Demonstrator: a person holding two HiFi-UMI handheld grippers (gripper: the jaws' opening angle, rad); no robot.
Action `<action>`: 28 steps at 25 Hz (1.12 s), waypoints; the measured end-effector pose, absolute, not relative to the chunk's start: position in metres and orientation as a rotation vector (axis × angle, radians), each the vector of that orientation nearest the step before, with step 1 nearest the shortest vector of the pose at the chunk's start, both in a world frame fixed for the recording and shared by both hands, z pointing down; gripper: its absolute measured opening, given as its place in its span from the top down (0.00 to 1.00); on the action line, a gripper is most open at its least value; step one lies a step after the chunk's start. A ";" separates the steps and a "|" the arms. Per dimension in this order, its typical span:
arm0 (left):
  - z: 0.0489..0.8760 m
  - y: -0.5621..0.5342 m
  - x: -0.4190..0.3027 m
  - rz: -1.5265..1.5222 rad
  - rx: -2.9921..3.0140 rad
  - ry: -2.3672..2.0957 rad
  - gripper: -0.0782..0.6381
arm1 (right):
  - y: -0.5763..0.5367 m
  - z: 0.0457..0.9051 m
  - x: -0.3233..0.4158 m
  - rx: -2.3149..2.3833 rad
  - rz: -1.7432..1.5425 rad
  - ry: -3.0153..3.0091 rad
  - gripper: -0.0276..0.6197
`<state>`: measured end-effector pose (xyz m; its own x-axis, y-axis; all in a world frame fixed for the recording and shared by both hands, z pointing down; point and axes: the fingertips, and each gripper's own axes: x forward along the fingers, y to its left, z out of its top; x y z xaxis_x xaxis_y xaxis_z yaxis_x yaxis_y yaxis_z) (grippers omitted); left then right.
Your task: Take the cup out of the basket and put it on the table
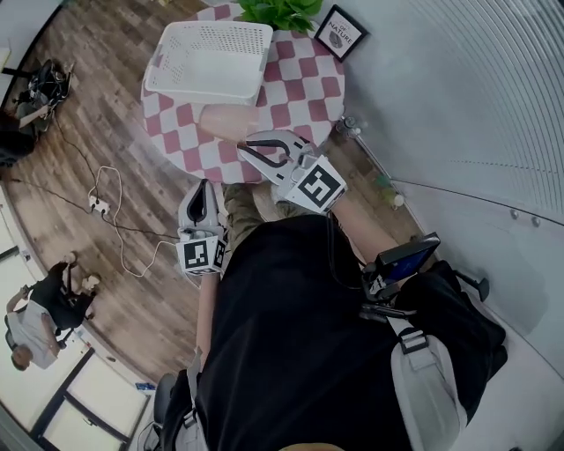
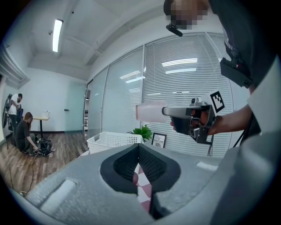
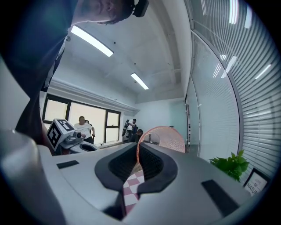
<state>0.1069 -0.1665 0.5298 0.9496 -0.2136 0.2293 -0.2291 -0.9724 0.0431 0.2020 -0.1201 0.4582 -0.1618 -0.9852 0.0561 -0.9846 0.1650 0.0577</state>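
A translucent pink cup (image 1: pixel 229 120) hangs over the near part of the round checkered table (image 1: pixel 300 97), outside the white basket (image 1: pixel 210 58). My right gripper (image 1: pixel 249 145) is shut on the cup's rim; in the right gripper view the cup (image 3: pixel 163 138) sticks out past the jaws, its wall pinched between the pads. In the left gripper view the cup (image 2: pixel 150 111) is held level in the air, above the basket (image 2: pixel 115 140). My left gripper (image 1: pixel 204 187) is off the table's near edge, shut with nothing in it.
A green plant (image 1: pixel 280 12) and a small framed picture (image 1: pixel 341 33) stand at the table's far side beside the basket. A glass wall with blinds runs along the right. Cables and a power strip (image 1: pixel 98 205) lie on the wood floor; people (image 1: pixel 53 295) are further off.
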 end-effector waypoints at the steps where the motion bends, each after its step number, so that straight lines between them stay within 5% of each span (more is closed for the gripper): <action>1: 0.530 -0.166 0.107 0.341 3.036 -0.345 0.88 | -0.118 0.461 0.201 1.979 -0.006 -2.339 0.92; 28: 0.545 -0.131 0.113 0.332 3.092 -0.214 0.88 | -0.093 0.539 0.181 1.933 0.179 -2.300 0.92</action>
